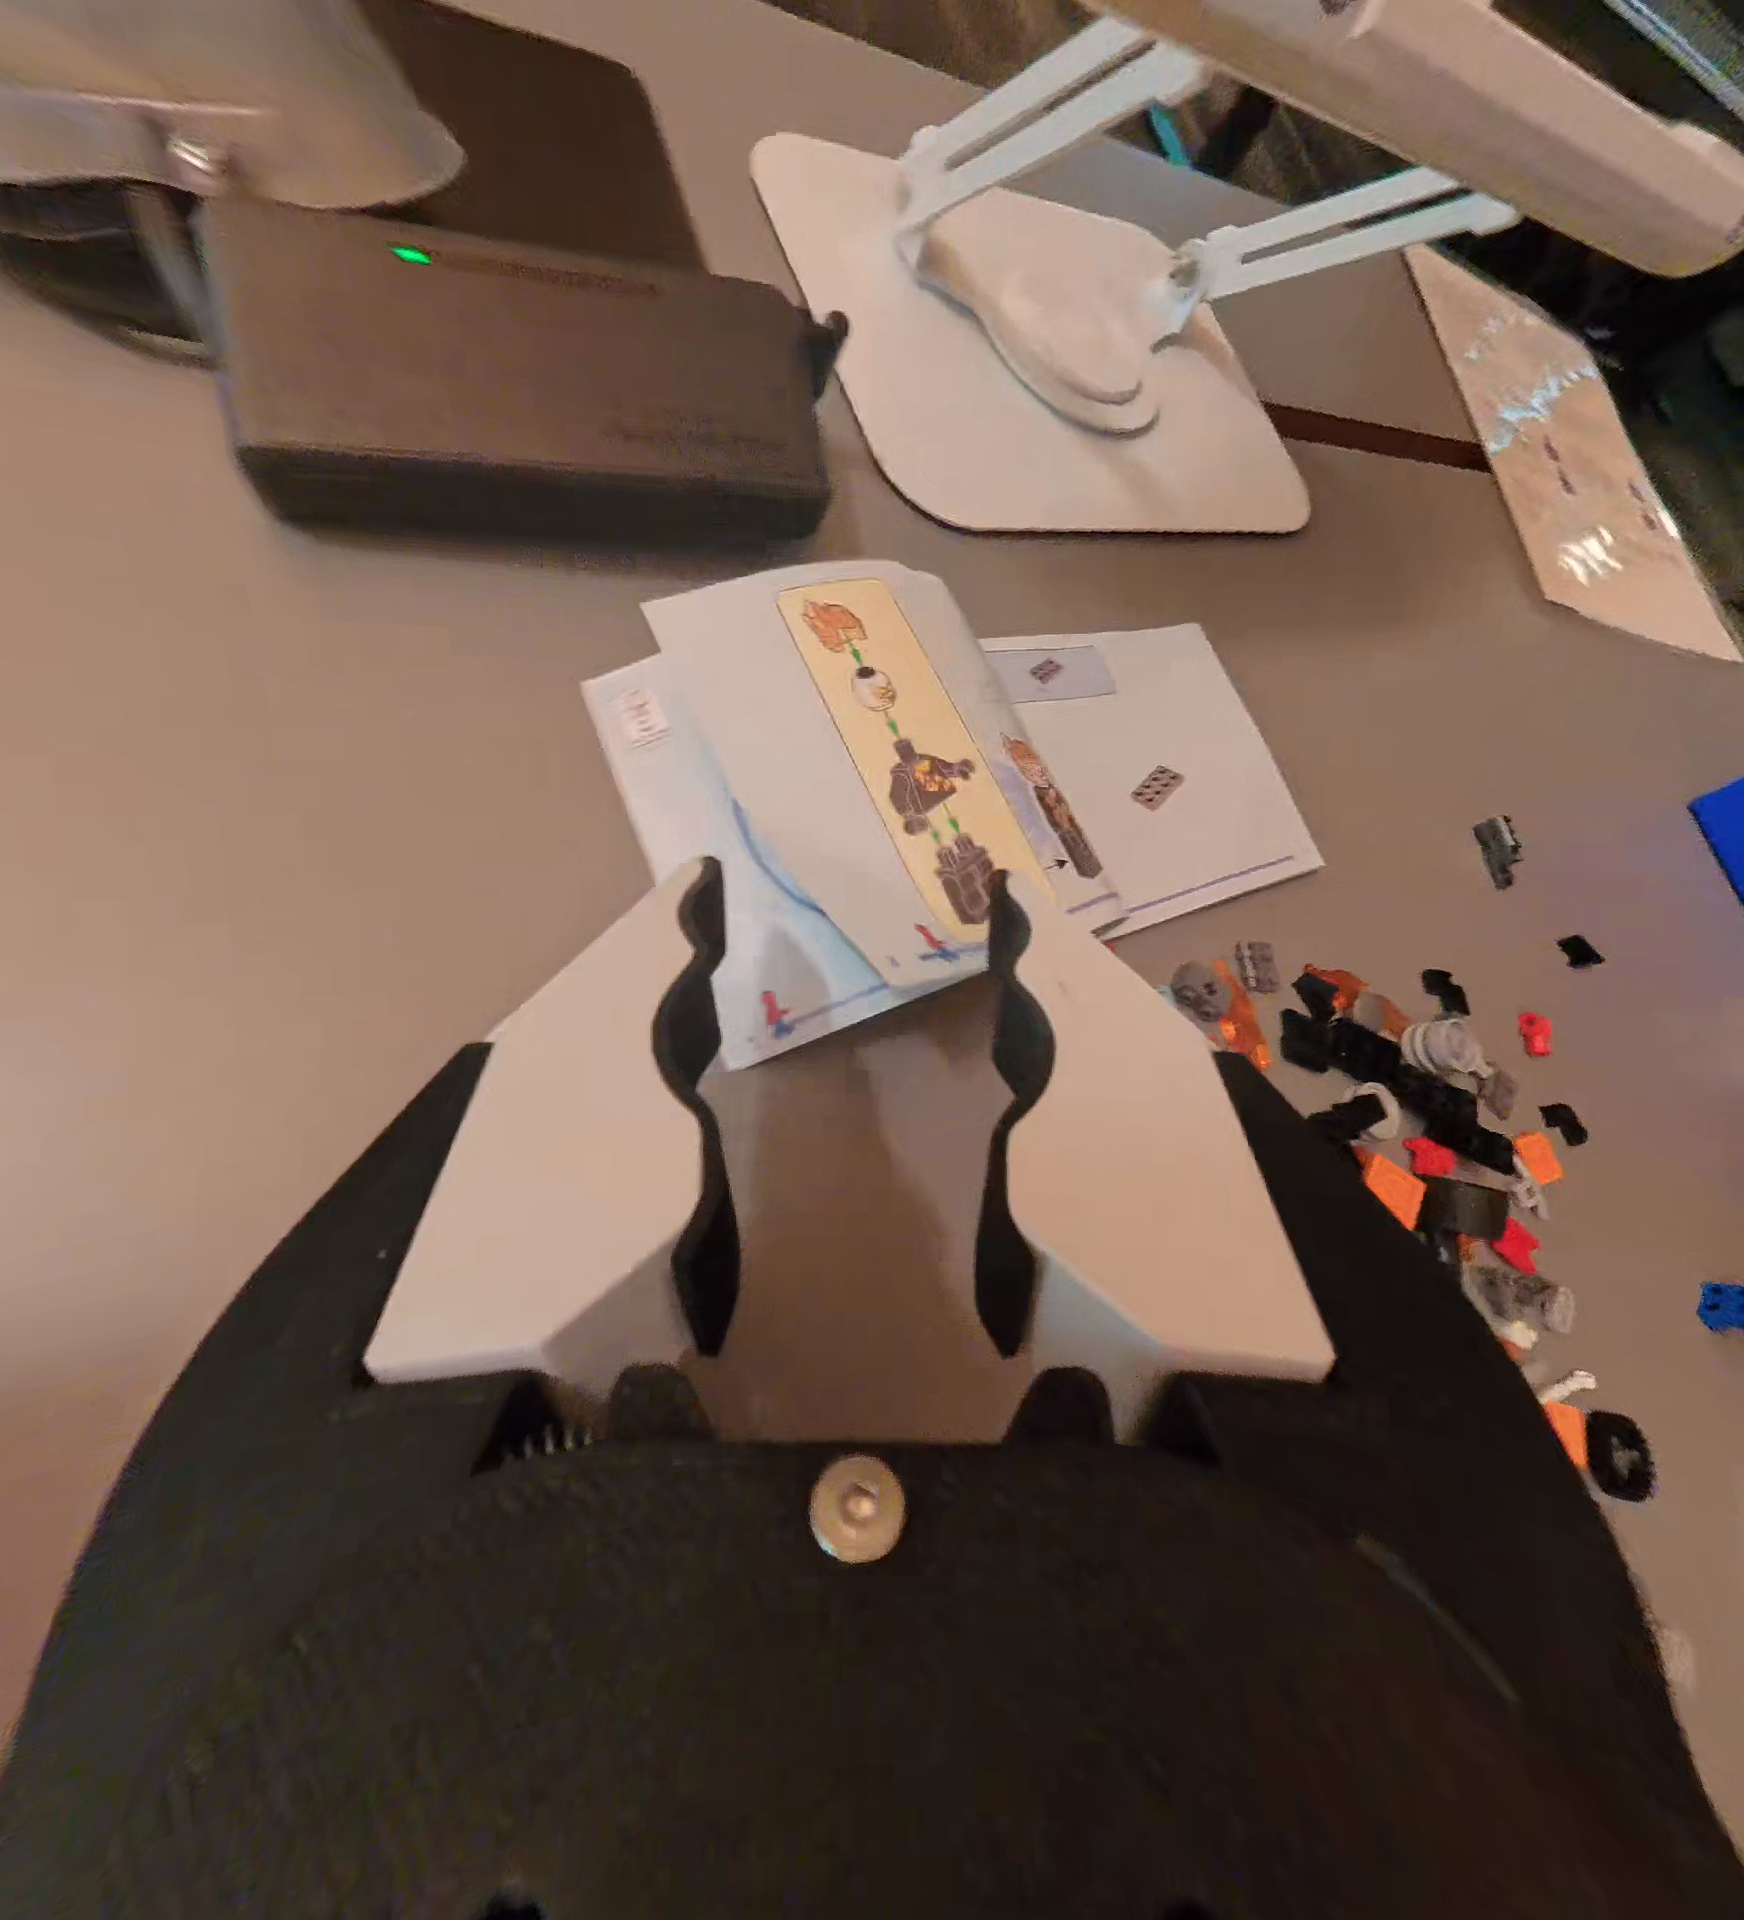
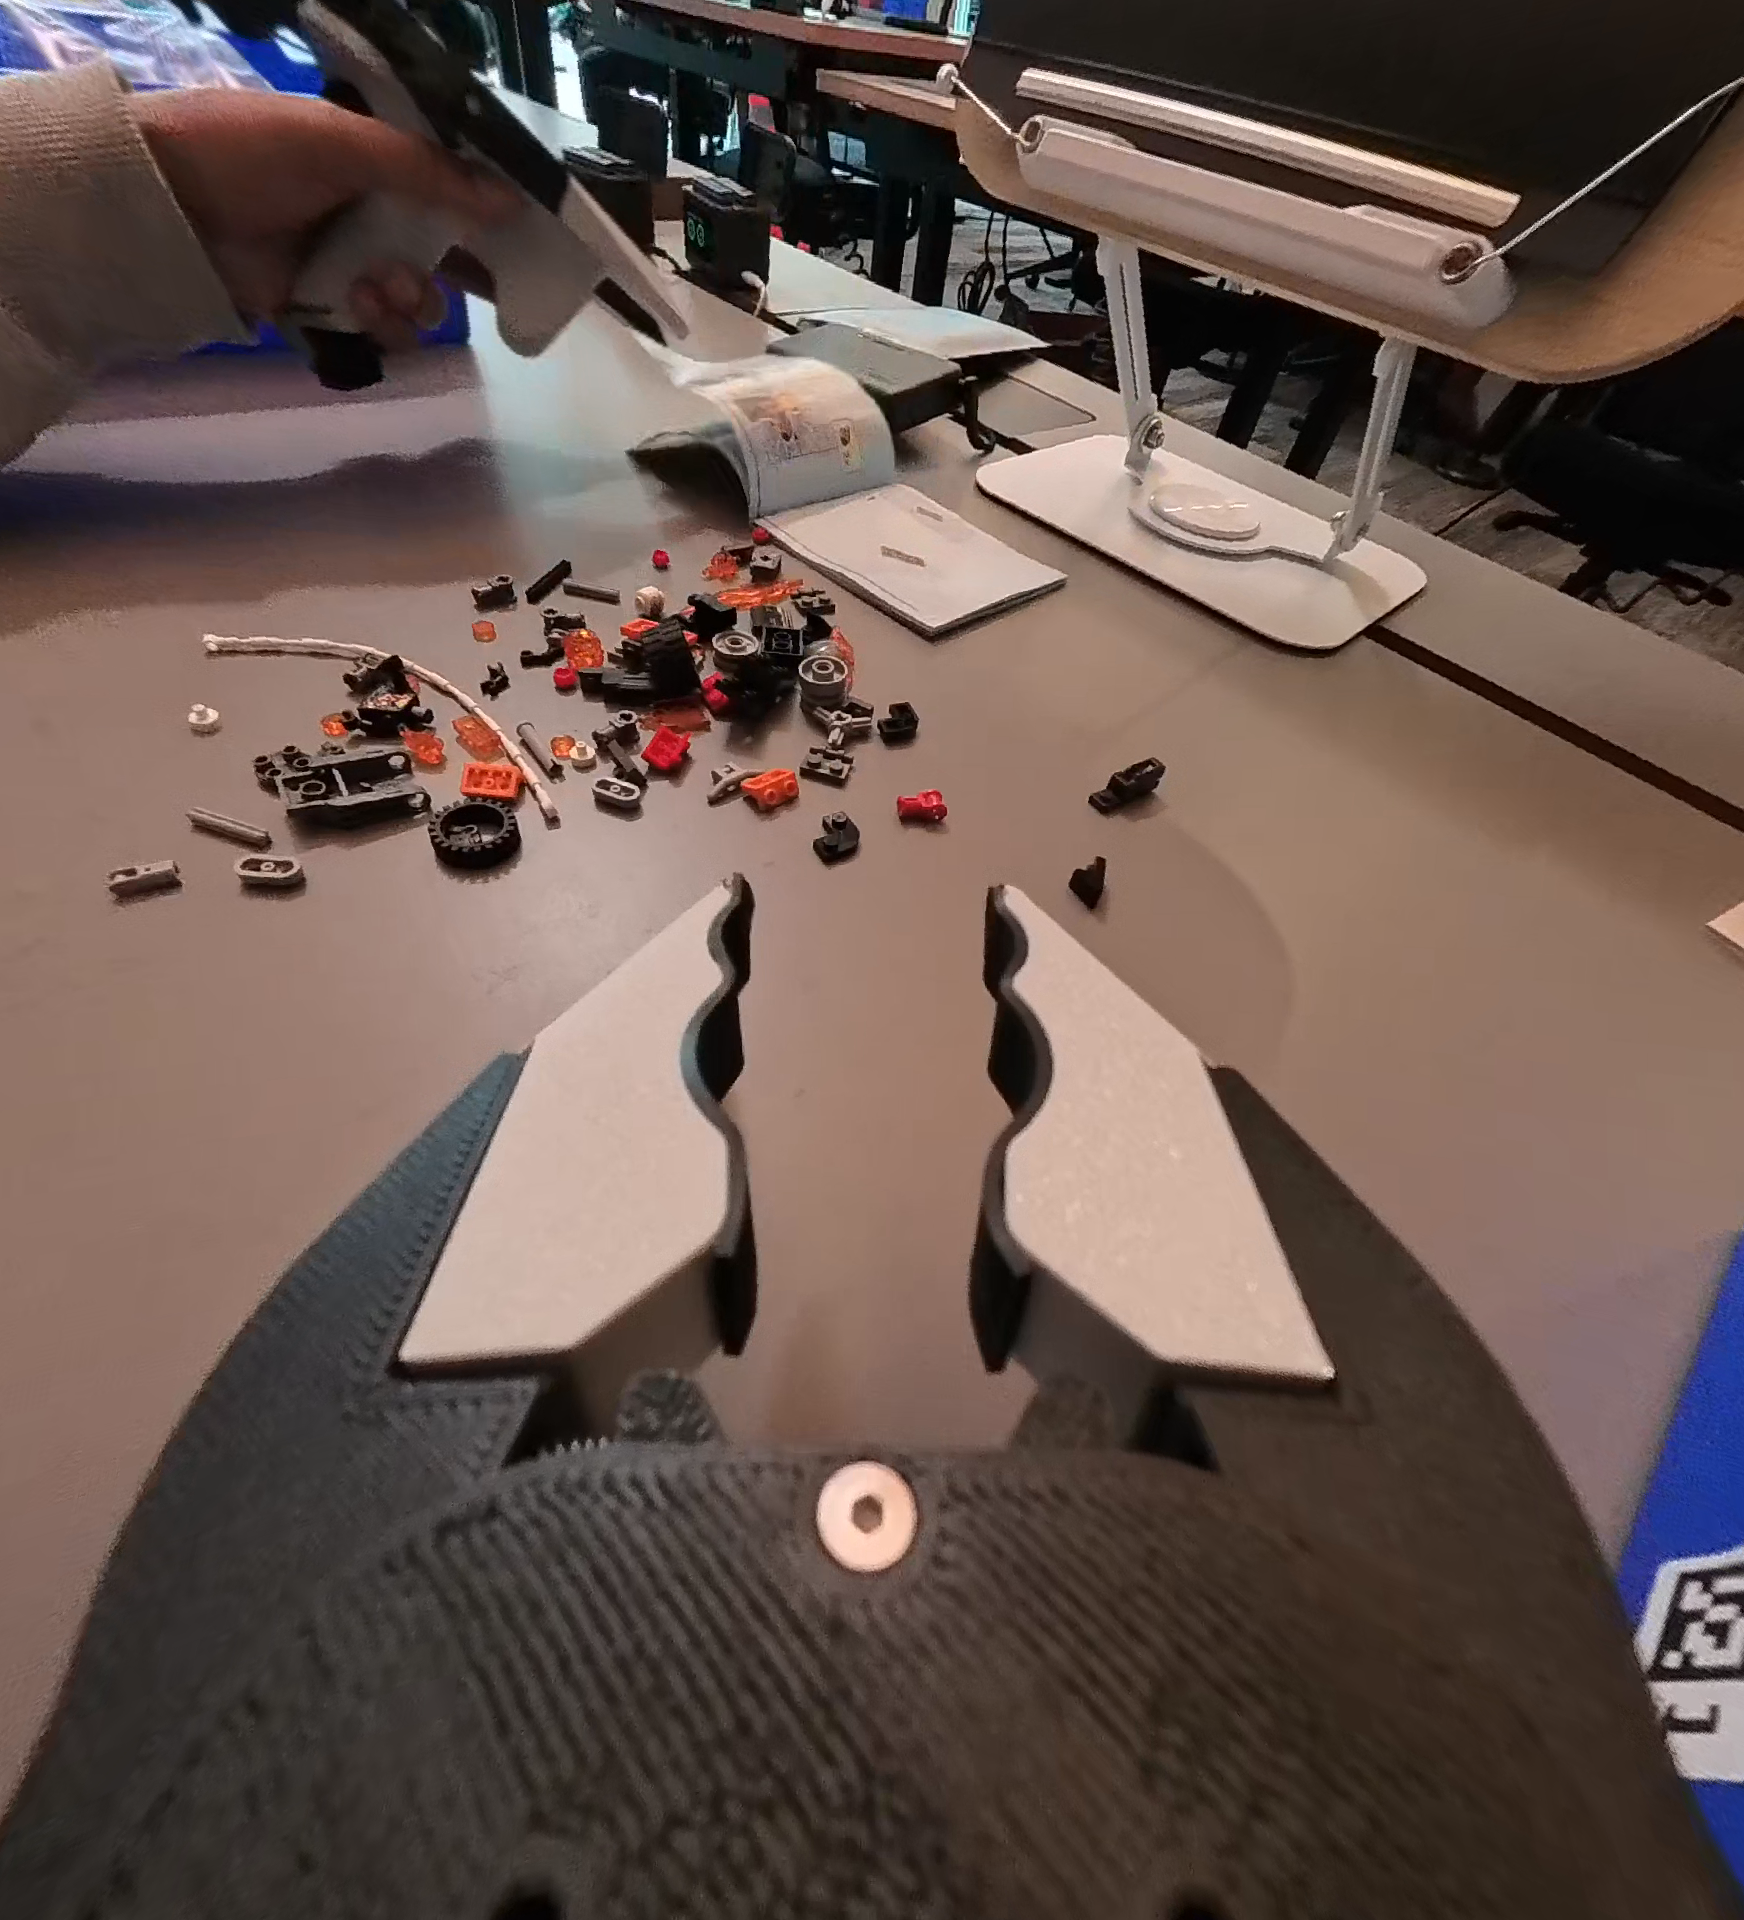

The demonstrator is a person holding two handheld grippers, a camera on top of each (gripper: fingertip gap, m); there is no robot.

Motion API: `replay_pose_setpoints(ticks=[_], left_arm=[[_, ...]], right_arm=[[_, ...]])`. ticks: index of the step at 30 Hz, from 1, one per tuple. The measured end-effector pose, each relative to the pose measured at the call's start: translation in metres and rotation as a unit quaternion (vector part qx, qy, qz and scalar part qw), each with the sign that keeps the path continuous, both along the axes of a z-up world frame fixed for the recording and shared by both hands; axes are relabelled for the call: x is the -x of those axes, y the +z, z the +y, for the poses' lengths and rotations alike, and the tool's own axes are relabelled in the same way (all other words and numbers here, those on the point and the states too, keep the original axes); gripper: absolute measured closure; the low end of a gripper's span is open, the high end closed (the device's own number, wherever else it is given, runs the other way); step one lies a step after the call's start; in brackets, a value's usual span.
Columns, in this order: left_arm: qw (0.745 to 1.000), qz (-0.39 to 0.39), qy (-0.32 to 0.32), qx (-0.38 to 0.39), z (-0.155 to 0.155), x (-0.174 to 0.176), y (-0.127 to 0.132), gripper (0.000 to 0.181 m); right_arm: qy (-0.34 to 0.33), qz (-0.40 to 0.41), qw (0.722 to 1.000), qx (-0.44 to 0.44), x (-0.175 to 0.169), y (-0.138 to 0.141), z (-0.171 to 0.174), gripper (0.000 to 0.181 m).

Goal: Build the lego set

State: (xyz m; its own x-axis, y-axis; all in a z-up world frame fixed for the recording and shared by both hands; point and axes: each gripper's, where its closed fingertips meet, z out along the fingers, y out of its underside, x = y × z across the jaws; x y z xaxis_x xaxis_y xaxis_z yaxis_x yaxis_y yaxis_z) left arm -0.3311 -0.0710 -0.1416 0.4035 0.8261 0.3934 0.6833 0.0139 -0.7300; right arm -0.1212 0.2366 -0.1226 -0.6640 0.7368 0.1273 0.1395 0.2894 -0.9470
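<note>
The left gripper [image 1: 852,894], white-fingered with wavy black pads, hangs spread and empty over the near edge of the open paper instruction booklet [image 1: 847,769] — perhaps touching it, the blur hides that. To its right lies the scattered heap of black, orange, red and grey lego pieces [image 2: 639,696] on the grey table [image 2: 1263,935]. The right gripper [image 2: 868,894] hovers near them — parted, holding nothing.

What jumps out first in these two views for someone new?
The scatter of small black, orange, red and grey lego pieces on the grey table, ahead of the open, empty right tongs. Behind it lies the open instruction booklet, with the left tongs open over its near edge. A white stand sits at the back right.
</note>
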Motion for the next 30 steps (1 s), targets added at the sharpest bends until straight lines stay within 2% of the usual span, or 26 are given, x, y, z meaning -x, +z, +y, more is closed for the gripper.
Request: replay_pose_setpoints(ticks=[2, 4, 6, 8, 10, 11, 12, 13, 15, 17, 19, 21, 26, 30], left_arm=[[0.999, 0.035, 0.024, 0.019, -0.009, 0.002, 0.009, 0.12], [0.995, 0.09, 0.038, 0.027, -0.007, 0.003, 0.03, 0.118], [0.99, 0.138, 0.034, 0.025, 0.005, 0.002, 0.052, 0.118], [0.988, 0.152, -0.003, 0.015, 0.032, -0.004, 0.06, 0.121], [0.991, 0.112, -0.06, 0.032, 0.064, -0.009, 0.041, 0.122], [0.991, 0.095, -0.077, 0.059, 0.074, -0.007, 0.026, 0.123], [0.989, 0.09, -0.073, 0.094, 0.075, 0.0, 0.012, 0.132], [0.986, 0.085, -0.065, 0.128, 0.072, 0.008, -0.002, 0.145], [0.981, 0.059, -0.049, 0.178, 0.06, 0.017, -0.025, 0.155], [0.978, 0.031, -0.044, 0.201, 0.05, 0.015, -0.042, 0.16], [0.977, 0.024, -0.037, 0.211, 0.041, 0.014, -0.049, 0.158], [0.976, 0.041, -0.015, 0.211, 0.032, 0.016, -0.042, 0.161], [0.981, 0.12, 0.022, 0.154, 0.016, 0.008, 0.003, 0.169], [0.983, 0.15, 0.033, 0.103, 0.003, -0.008, 0.021, 0.173]], right_arm=[[-0.002, 0.0, 1.0, -0.002, 0.0, 0.0, 0.0, 0.137], [-0.003, 0.0, 1.0, -0.003, 0.001, -0.001, 0.0, 0.137], [-0.005, 0.001, 1.0, -0.006, 0.001, -0.001, 0.0, 0.138], [-0.006, 0.001, 1.0, -0.012, 0.001, -0.002, 0.0, 0.138], [-0.007, 0.0, 1.0, -0.021, 0.001, -0.004, -0.001, 0.139], [-0.008, 0.0, 1.0, -0.026, 0.001, -0.005, -0.002, 0.139], [-0.008, 0.001, 1.0, -0.03, 0.002, -0.006, -0.002, 0.139], [-0.008, 0.001, 0.999, -0.034, 0.001, -0.007, -0.002, 0.14], [-0.009, 0.003, 0.999, -0.038, 0.001, -0.007, -0.003, 0.14], [-0.01, 0.006, 0.999, -0.037, 0.001, -0.007, -0.002, 0.14], [-0.01, 0.011, 0.999, -0.035, 0.001, -0.005, -0.002, 0.141], [-0.012, 0.014, 0.999, -0.033, 0.0, -0.004, -0.002, 0.142], [-0.015, 0.018, 0.999, -0.032, 0.001, -0.003, -0.001, 0.143], [-0.02, 0.024, 0.999, -0.017, 0.0, 0.002, 0.002, 0.143]])
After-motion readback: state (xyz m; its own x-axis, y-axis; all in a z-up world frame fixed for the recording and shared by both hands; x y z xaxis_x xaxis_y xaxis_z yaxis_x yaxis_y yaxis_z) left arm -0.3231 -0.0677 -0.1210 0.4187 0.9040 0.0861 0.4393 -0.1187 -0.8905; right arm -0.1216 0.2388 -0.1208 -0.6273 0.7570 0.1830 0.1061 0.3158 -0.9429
